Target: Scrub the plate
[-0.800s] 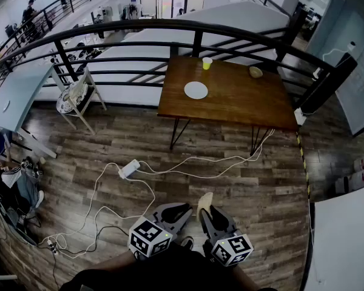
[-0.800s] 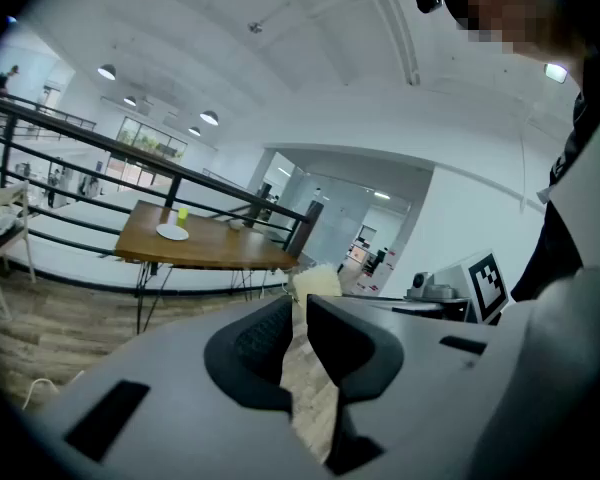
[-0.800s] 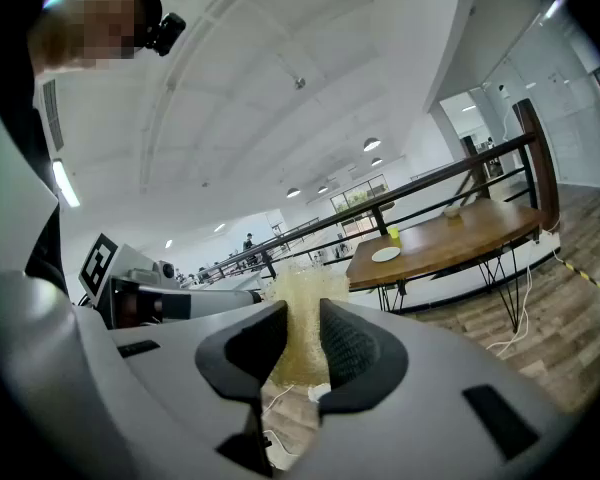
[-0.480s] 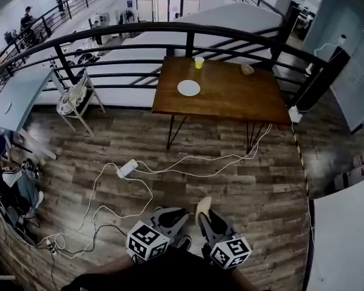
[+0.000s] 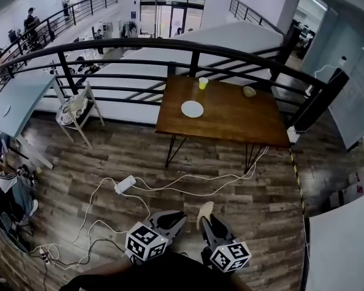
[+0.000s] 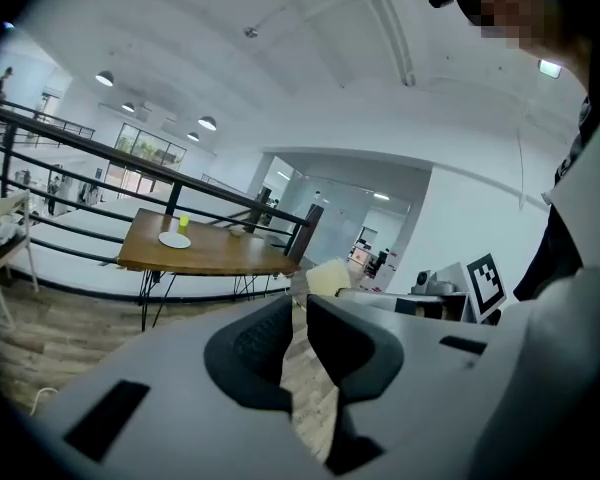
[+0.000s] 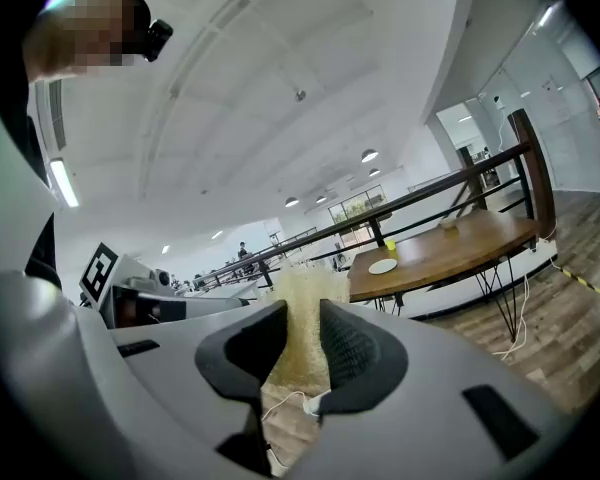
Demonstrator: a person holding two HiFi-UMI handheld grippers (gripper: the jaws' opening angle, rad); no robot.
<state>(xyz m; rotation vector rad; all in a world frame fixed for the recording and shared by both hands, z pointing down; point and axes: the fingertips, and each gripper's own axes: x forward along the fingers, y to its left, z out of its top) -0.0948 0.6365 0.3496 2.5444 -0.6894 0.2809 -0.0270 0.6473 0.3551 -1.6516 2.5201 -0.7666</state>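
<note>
A white plate (image 5: 192,108) lies on the brown wooden table (image 5: 230,120) by the railing, far ahead of both grippers. The plate also shows small in the left gripper view (image 6: 174,240) and the right gripper view (image 7: 383,266). My right gripper (image 5: 205,218) hangs low near my body, shut on a pale yellow sponge (image 7: 302,298) that sticks out past its jaws. Beside it my left gripper (image 5: 171,219) has its jaws nearly together with nothing between them (image 6: 300,313). The sponge (image 6: 325,276) peeks in beyond the left jaws.
A yellow cup (image 5: 203,82) and a small beige item (image 5: 249,91) stand on the table behind the plate. White cables and a power strip (image 5: 125,184) lie across the wooden floor between me and the table. A black railing (image 5: 109,47), a chair (image 5: 76,108) and a light table (image 5: 12,99) stand at the left.
The head view has shifted a little, and the table sits slightly lower and nearer in it. Both grippers stay low at the bottom, and the right one still holds the sponge.
</note>
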